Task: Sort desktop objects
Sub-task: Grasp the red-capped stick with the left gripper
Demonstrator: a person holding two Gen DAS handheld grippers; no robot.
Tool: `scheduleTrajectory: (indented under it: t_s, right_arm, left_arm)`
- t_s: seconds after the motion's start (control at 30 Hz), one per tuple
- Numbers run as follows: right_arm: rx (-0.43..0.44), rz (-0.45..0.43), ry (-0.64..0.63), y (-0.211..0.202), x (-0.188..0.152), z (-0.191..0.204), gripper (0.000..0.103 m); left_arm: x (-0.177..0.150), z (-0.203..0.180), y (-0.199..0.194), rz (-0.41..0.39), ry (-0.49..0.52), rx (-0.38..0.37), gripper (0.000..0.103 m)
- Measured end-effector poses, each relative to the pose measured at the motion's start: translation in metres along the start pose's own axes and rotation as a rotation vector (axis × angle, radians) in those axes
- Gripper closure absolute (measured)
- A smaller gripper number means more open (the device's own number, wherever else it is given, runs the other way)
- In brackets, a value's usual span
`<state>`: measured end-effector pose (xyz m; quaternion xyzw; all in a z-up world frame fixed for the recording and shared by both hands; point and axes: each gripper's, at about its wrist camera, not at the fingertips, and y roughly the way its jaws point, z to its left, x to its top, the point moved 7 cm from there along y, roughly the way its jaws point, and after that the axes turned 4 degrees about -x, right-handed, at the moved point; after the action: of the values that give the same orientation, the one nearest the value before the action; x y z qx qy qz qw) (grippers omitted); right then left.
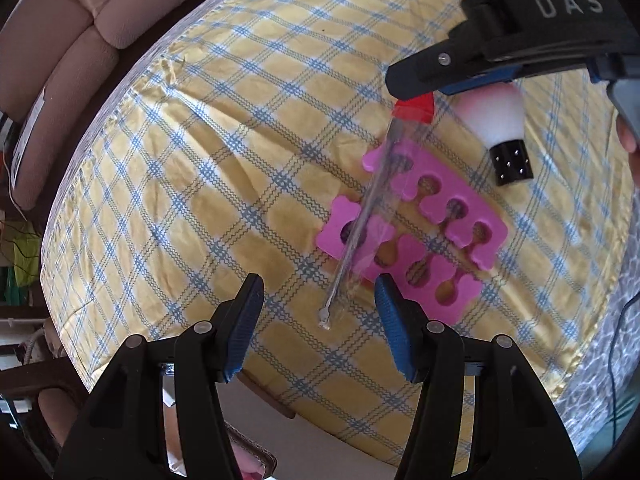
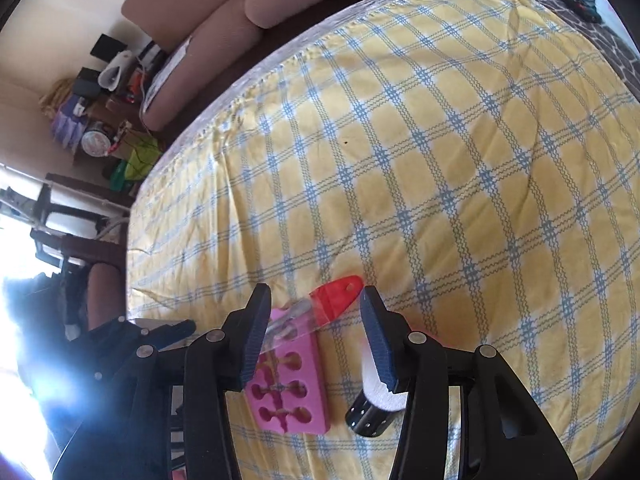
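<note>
The left claw (image 1: 320, 308) stands half spread, its blue pads not pressing on anything. The lower tip of the clear tube (image 1: 366, 216) lies between them at lower centre of the left wrist view, nearer the right pad but apparently not touching either. From there the tube's long axis runs up and to the right across the frame, over the pink foam toe separator (image 1: 432, 236), to its red cap (image 1: 414, 110) just under the other claw's finger.

The right claw (image 2: 314, 320) is likewise part-spread with nothing pinched. In its own view the red cap (image 2: 338, 298) sits in the gap between the pads, the tube body (image 2: 288, 324) slanting down-left under the left-hand pad and onto the pink separator (image 2: 286, 376). So each claw brackets one end of the same tube, and the tube lies roughly along the line from one claw to the other (neither claw is plainly nearer).

Outward again, a short brush (image 1: 504, 132) with white bristles and a black studded handle lies just right of the cap, beside the separator; in the right wrist view it sits at lower centre, partly behind the right-hand pad. Everything rests on the tabletop (image 1: 208, 152), covered by a yellow cloth with blue checks. A beige sofa (image 2: 224, 12) runs along the upper left beyond it.

I would judge that the tube is the piece being picked first.
</note>
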<state>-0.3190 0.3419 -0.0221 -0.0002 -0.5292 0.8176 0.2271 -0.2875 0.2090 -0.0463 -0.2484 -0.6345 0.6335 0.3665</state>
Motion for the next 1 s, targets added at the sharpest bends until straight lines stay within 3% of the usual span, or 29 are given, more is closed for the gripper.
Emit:
scheduleTrajectory:
  t_s: [0.1,0.17,0.4,0.5,0.53,0.6,0.63,0.67,1.0]
  right_arm:
    - [-0.012,0.019,0.002,0.007,-0.001,-0.001,0.051]
    - [-0.005,0.022,0.004,0.008,-0.001,0.001,0.051]
    - [0.004,0.031,0.015,0.015,-0.001,0.003,0.054]
    - [-0.004,0.036,0.028,0.019,-0.001,0.001,0.055]
    - [-0.003,0.032,0.028,0.019,0.0,0.001,0.056]
    - [-0.005,0.023,0.011,0.019,0.0,0.004,0.074]
    - [-0.009,0.014,0.002,0.018,0.0,0.005,0.092]
    - [0.003,0.006,-0.008,0.017,0.0,0.008,0.096]
    - [0.084,-0.052,-0.06,0.002,-0.001,0.034,0.097]
  left_arm:
    - [-0.001,0.001,0.001,-0.006,-0.002,-0.028,0.052]
    - [-0.003,-0.001,0.001,-0.004,0.01,-0.031,0.063]
    - [-0.009,-0.007,0.008,0.001,0.045,-0.043,0.069]
    - [-0.011,-0.01,0.009,-0.004,0.047,-0.063,0.078]
    - [-0.011,-0.012,0.009,-0.006,0.048,-0.072,0.086]
    - [-0.011,-0.015,0.008,-0.014,0.051,-0.071,0.088]
    - [-0.011,-0.017,0.008,-0.017,0.053,-0.073,0.09]
    - [-0.012,-0.018,0.008,-0.02,0.053,-0.072,0.09]
    - [-0.016,-0.023,-0.014,-0.084,-0.003,-0.129,0.091]
